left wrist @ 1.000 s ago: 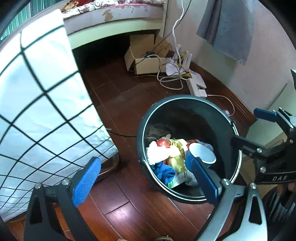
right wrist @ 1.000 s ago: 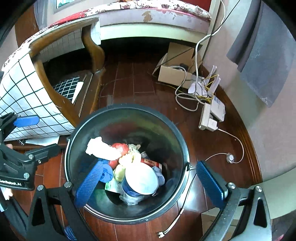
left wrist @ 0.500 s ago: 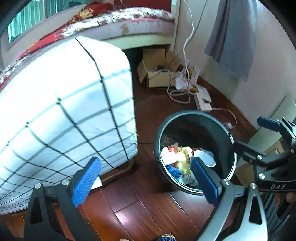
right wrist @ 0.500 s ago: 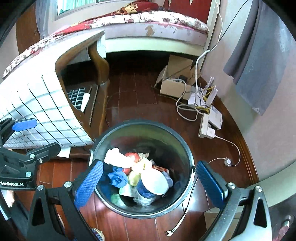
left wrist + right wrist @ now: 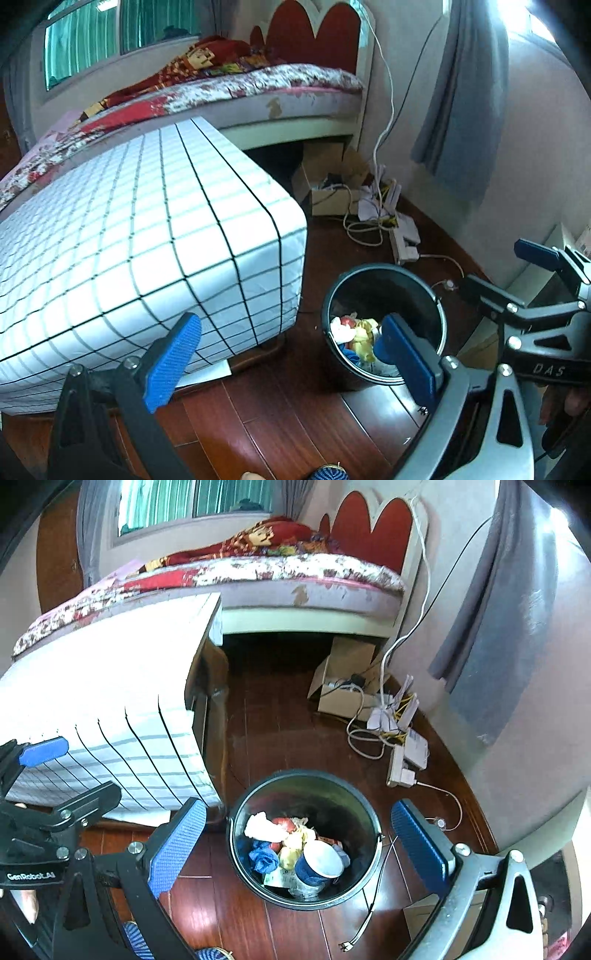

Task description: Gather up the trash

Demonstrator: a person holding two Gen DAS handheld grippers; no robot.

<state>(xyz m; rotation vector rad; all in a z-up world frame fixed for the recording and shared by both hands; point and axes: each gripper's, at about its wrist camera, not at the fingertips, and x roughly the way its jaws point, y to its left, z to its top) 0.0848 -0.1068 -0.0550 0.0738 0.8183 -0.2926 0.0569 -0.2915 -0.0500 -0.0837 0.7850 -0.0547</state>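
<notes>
A black round bin (image 5: 364,814) stands on the dark wooden floor and holds trash: a white tissue (image 5: 263,826), a blue cloth (image 5: 263,856), a blue-and-white paper cup (image 5: 318,864) and yellow scraps. The bin also shows in the left wrist view (image 5: 424,291). My right gripper (image 5: 297,843) is open and empty, high above the bin. My left gripper (image 5: 291,356) is open and empty, above the floor left of the bin. Each gripper shows at the edge of the other's view.
A table with a white checked cloth (image 5: 147,240) stands left of the bin. A bed (image 5: 258,576) is behind. A cardboard box (image 5: 343,686), a power strip (image 5: 400,768) and loose cables lie by the right wall. A plug end (image 5: 349,946) lies on the floor.
Both grippers have risen and pulled back from the bin, which now looks smaller and lower. More of the table, bed and wall has come into view. Both stay open.
</notes>
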